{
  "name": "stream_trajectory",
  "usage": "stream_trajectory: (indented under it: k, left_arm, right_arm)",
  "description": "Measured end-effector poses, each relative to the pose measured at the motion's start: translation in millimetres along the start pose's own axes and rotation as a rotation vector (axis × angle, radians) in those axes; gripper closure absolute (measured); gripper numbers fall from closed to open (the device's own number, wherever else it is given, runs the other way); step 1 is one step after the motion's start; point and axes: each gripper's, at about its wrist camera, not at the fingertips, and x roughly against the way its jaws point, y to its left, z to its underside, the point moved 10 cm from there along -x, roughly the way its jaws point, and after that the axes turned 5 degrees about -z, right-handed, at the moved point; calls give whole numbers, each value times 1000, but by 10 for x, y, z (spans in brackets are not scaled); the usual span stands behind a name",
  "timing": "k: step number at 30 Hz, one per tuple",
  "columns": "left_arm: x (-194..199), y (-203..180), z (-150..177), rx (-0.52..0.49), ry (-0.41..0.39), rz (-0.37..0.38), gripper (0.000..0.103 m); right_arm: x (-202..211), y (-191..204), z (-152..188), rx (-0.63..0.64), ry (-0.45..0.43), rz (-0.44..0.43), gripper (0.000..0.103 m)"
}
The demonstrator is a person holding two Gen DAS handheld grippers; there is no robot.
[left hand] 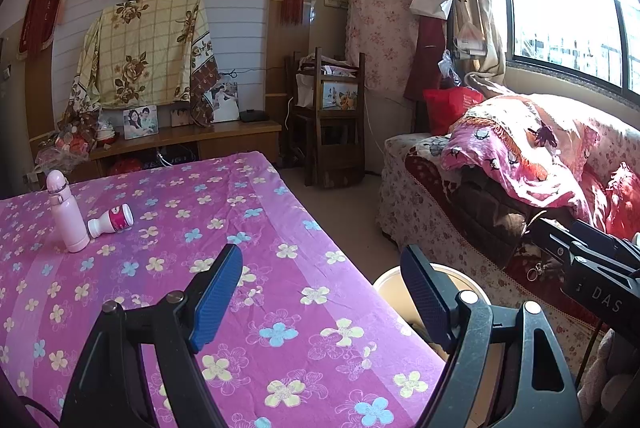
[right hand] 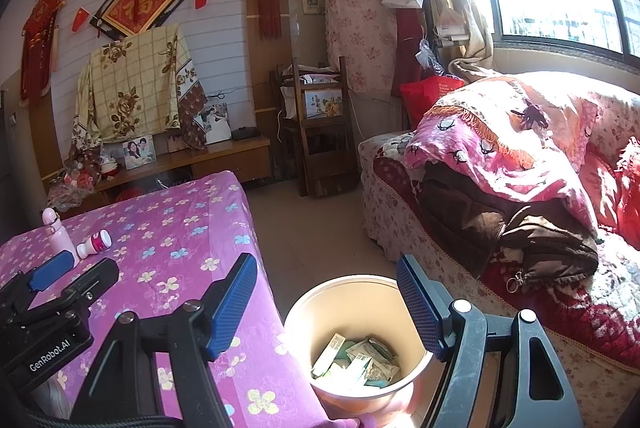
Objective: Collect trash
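Right wrist view: trash bin (right hand: 356,340) at 6 o'clock holds crumpled wrappers (right hand: 356,360), beside the purple floral table (right hand: 180,240) bearing 2 bottles, both grippers (right hand: 326,302) (left hand: 320,292) spread, empty.

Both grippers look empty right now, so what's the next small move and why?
Probably reach the left gripper toward the small bottle lying on its side by the upright pink flask. Both sets of jaws are open and empty, and the bin beside the table already holds wrappers.
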Motion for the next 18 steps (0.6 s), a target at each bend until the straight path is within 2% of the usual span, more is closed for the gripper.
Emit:
stream_trajectory:
  k: [18]
  left_arm:
    - [-8,-19,41,-4,5,2,21]
  right_arm:
    - [-27,15,16,0,7,1,28]
